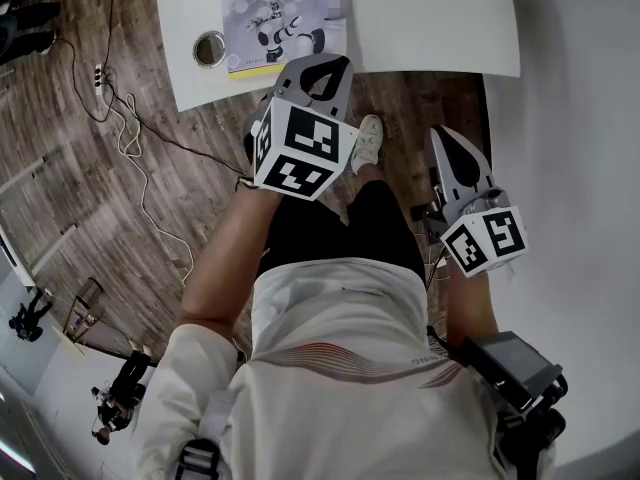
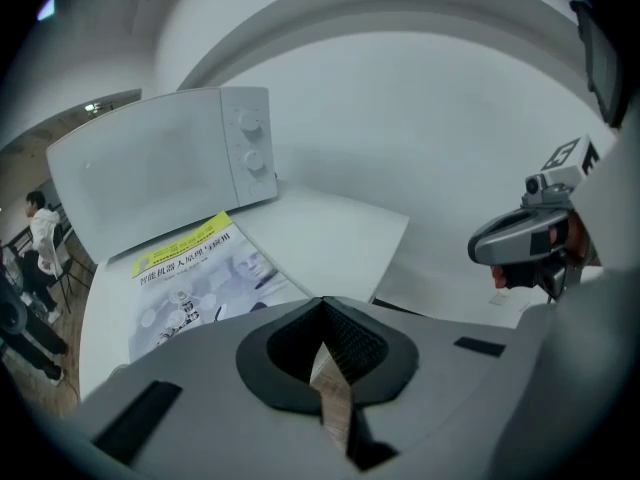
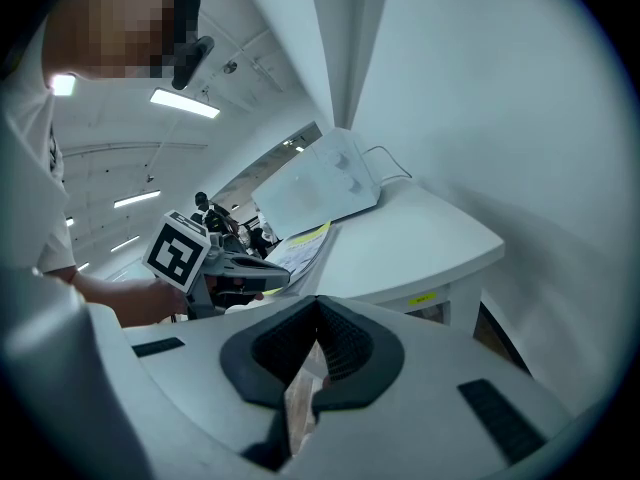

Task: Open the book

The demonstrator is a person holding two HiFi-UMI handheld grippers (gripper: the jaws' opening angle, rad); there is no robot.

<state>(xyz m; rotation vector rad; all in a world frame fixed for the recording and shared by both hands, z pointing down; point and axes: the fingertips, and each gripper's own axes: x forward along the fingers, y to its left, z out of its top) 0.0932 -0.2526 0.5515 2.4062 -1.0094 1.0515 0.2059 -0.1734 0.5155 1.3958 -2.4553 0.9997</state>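
Head view looks down on your left gripper (image 1: 322,68) held just at the near edge of the white rectangular table (image 1: 430,18), with its marker cube over your thigh. Your right gripper (image 1: 443,136) hangs well to the side over the brown wooden plank floor (image 1: 150,188). The thin paperback book with a pale grey cover and a yellow band (image 1: 285,18) lies closed and flat on the table, close to that near edge. A small round silvery object (image 1: 209,48) sits just beside it. In the left gripper view your left gripper (image 2: 322,303) is clenched, its dark ribbed pads meeting at the tip with nothing caught between them. The book (image 2: 195,278) lies beyond the jaws, apart from them, in front of a white boxy microwave oven (image 2: 170,168). Your right gripper (image 2: 525,238) shows off to the side. In the right gripper view your right gripper (image 3: 318,303) is likewise closed on nothing. It points toward the table corner, with the book (image 3: 300,248) and your left gripper (image 3: 240,268) farther off.
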